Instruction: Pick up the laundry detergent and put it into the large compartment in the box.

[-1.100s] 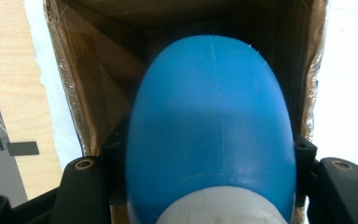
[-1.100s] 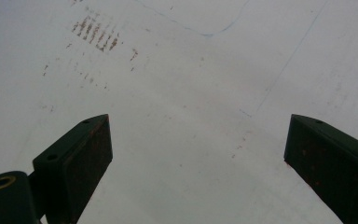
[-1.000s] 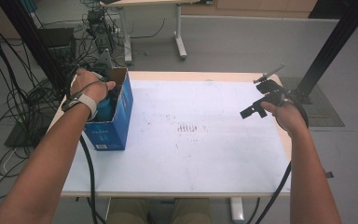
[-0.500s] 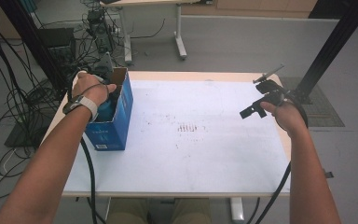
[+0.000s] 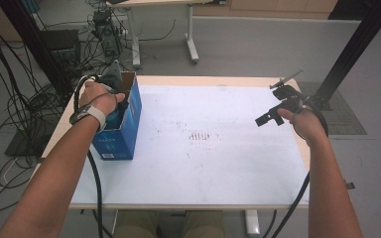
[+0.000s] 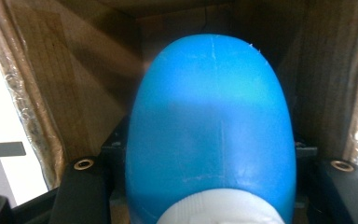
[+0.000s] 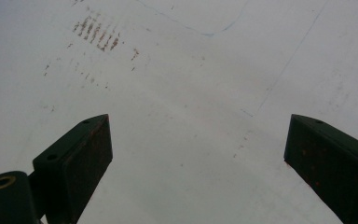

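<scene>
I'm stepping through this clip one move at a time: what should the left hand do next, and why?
Probably lift straight up. The left gripper is shut on the blue bottle, which sits inside the cardboard box, walls close around it. The right gripper waits open over the table.

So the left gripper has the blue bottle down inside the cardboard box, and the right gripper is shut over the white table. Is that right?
Not quite. The right gripper is open, not shut: the right gripper view shows its jaws wide apart with nothing between them, over the white table. The rest holds: the left gripper grips the blue bottle inside the cardboard box.
</scene>
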The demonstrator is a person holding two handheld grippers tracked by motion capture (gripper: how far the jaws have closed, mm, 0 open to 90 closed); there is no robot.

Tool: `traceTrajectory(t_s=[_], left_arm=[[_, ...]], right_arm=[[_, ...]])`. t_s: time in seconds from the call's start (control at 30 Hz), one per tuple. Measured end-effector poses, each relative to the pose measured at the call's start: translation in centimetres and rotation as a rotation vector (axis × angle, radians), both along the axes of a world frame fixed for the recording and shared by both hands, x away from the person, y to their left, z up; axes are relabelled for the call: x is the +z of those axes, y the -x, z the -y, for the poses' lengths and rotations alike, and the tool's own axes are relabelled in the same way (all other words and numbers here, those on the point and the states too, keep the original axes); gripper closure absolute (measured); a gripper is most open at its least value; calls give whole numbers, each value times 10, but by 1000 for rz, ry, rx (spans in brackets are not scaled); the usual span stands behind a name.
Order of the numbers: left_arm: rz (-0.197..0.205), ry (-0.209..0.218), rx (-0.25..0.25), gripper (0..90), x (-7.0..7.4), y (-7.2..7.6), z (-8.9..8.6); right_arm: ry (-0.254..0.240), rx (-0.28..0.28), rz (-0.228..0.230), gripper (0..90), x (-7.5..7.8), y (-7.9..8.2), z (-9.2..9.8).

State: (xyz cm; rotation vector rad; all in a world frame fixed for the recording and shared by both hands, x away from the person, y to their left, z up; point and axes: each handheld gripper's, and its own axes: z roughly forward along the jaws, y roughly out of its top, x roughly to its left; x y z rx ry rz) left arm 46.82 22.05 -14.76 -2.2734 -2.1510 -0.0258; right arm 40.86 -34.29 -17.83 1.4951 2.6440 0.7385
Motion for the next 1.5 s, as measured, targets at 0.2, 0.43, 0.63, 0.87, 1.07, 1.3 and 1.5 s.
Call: traceTrajectory(t_s=[0.2,0.43,0.63,0.87,1.07,1.3,1.5], left_arm=[[2,1,-1,384,-1,0,0],[2,1,-3,384,-1,1,0],[0,1,-2,384,-1,0,0],[1,0,2,384,-1,1,0],[0,-2,-1,384,-1,0,1],[-1,-2,-1,384,-1,0,1],[-1,-3,1,384,-1,0,1]], right_arm=[[-1,-1,0,74,0,1,0],[-2,-1,2,74,0,2,1],[-1,2,5,74,0,2,0],[-3,2,4,74,0,2,1],[-3,-1,6,74,0,3,2],[-2,2,6,74,1,2,1],[-3,3,5,74,1,2,1]])
